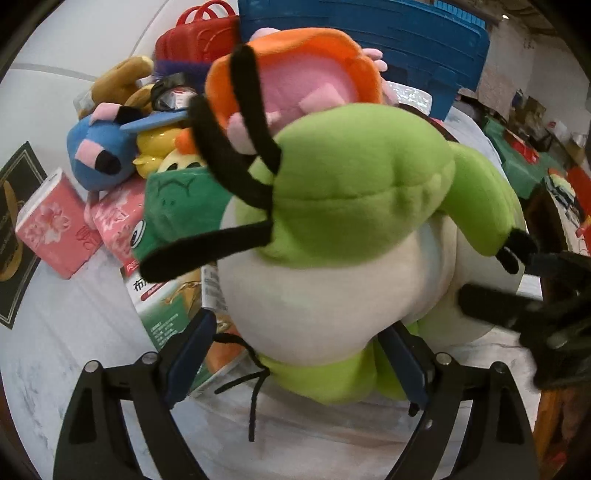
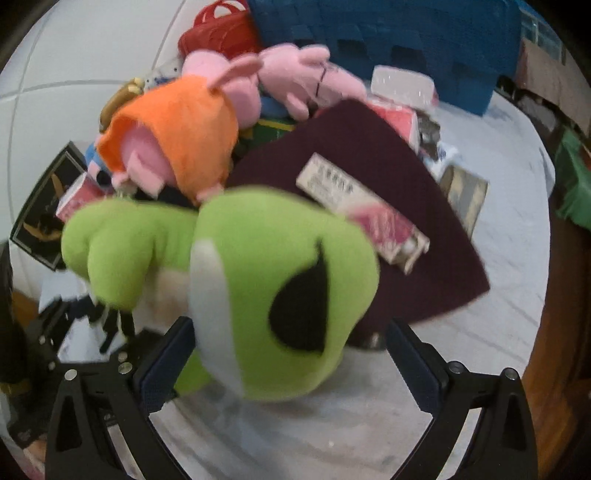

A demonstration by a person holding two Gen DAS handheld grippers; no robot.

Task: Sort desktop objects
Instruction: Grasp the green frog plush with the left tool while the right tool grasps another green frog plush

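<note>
Both grippers are around the same green plush toy (image 1: 354, 206), and it fills the middle of each wrist view. On the left gripper (image 1: 299, 354) the two blue-padded fingers (image 1: 192, 350) stand wide apart, one on each side of the toy's white belly and green lower part. The right pad lies close against the plush, but the left pad is beside it with a gap, so the jaws do not press the toy.

From the right wrist view, the right gripper (image 2: 291, 369) is also spread wide, with the toy's green head and its black eye patch between the fingers (image 2: 162, 373). The picture is blurred there, and I cannot tell if the pads really squeeze the toy or only stand next to it.

The toy has thin black legs, and it sits low over the white marble-like table (image 1: 74, 350), in front of a pile of other things. Just behind it is a pink plush in an orange hood (image 1: 295, 77). To the left are a blue plush (image 1: 99, 155), a yellow duck (image 1: 155, 144) and pink tissue packs (image 1: 55, 229). A dark purple cloth (image 2: 406, 206) with a long box (image 2: 362, 210) on it lies to the right. A blue crate (image 1: 369, 40) and a red basket (image 1: 195, 33) stand at the back.
</note>
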